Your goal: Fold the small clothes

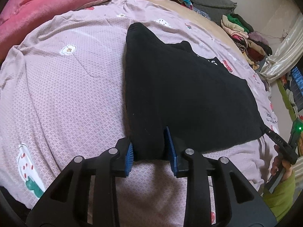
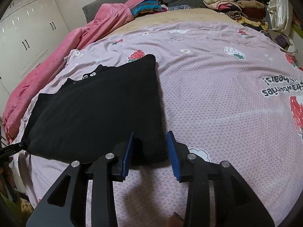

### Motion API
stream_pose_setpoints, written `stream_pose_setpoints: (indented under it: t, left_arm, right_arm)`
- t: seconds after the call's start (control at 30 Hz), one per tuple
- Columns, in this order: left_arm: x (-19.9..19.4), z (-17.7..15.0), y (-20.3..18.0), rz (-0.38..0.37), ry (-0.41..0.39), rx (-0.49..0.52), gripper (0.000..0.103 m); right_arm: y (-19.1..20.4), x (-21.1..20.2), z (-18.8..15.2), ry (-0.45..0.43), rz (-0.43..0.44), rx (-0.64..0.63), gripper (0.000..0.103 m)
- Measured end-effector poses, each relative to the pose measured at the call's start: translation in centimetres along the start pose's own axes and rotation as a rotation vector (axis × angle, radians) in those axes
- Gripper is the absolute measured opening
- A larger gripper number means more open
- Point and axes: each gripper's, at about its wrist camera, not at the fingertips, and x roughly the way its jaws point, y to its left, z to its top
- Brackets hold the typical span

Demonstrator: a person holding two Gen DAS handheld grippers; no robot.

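Both tongs on black garment (image 1: 181, 94): left tongs (image 1: 149, 147) clamped, right tongs (image 2: 150, 151) apart.

A bed (image 2: 170, 21) spread with a lilac strawberry-print sheet (image 2: 217, 98) carries a folded black garment (image 2: 98, 109) lying flat at its near edge, a pink quilt (image 2: 62, 51) bunched along one side, and stacked clothes (image 2: 236, 5) piled at the far end.

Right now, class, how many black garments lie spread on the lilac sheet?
1. The black garment lies flat on the lilac sheet, its near corners between each gripper's fingers. The clothes pile at the bed's far end may hide others.
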Motion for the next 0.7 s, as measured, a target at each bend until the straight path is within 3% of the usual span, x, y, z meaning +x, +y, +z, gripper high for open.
stream_pose_setpoints:
  t: [0.23,0.3,0.6,0.7]
  left_arm:
    - [-0.4,-0.2,-0.5,0.015,-0.004,0.016,0.025]
    - [-0.6,-0.3,-0.6,0.017,-0.005,0.019,0.025]
    - [-1.2,-0.5,-1.4,0.017,-0.013,0.037,0.044]
    - [-1.6,-0.5,-1.8,0.018,-0.020,0.048,0.052]
  right_arm:
    - [0.5,-0.4,-0.1,-0.008,-0.008,-0.020,0.050]
    - [0.4,-0.6,-0.2,-0.010,-0.008,-0.017,0.061]
    - [0.5,-2.0,-0.1,-0.046,-0.008,-0.018,0.089]
    - [0.5,-2.3,0.0,-0.050,-0.015,-0.022,0.094]
